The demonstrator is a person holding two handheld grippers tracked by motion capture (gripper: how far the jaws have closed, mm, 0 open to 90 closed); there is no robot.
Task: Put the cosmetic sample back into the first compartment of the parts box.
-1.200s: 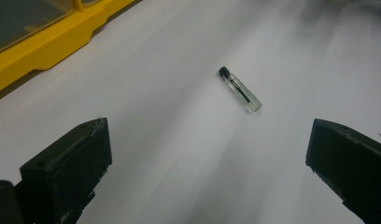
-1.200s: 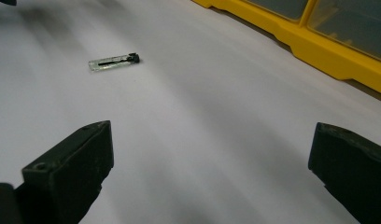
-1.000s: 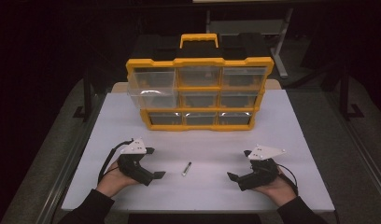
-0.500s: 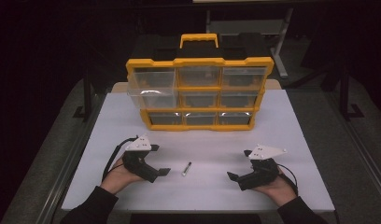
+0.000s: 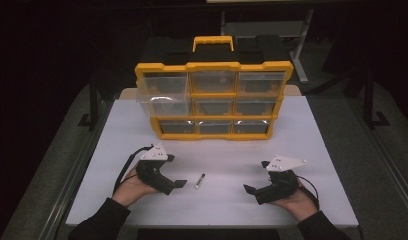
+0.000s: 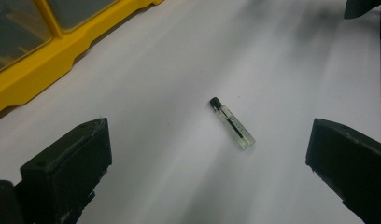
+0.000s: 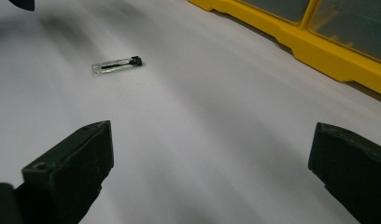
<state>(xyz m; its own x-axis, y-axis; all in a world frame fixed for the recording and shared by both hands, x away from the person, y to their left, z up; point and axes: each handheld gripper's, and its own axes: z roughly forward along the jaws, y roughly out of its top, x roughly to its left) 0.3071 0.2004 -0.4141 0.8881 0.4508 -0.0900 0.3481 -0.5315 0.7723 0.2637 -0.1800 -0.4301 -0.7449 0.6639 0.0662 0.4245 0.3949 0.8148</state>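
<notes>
A white table [image 5: 312, 150] carries a yellow drawer organizer [image 5: 214, 100] along its far edge; the organizer's clear drawers face the person. Near the front edge, between the two hands, lies a small clear vial with a black cap [image 5: 199, 180].

The left gripper [image 5: 179, 184] rests just beside the vial, jaws spread wide and empty. The right gripper [image 5: 249, 189] sits well apart from it, also spread wide and empty. The left gripper is judged the nearer for a pickup.

The vial's long axis runs roughly toward the far edge, slightly tilted, and crosswise to the line between the grippers.

In the left gripper view, the vial [image 6: 232, 123] lies ahead between the jaws, cap end farther away. In the right gripper view, the vial [image 7: 116, 65] lies far off, up and left of the jaw line, and a dark stem inside it is visible.
</notes>
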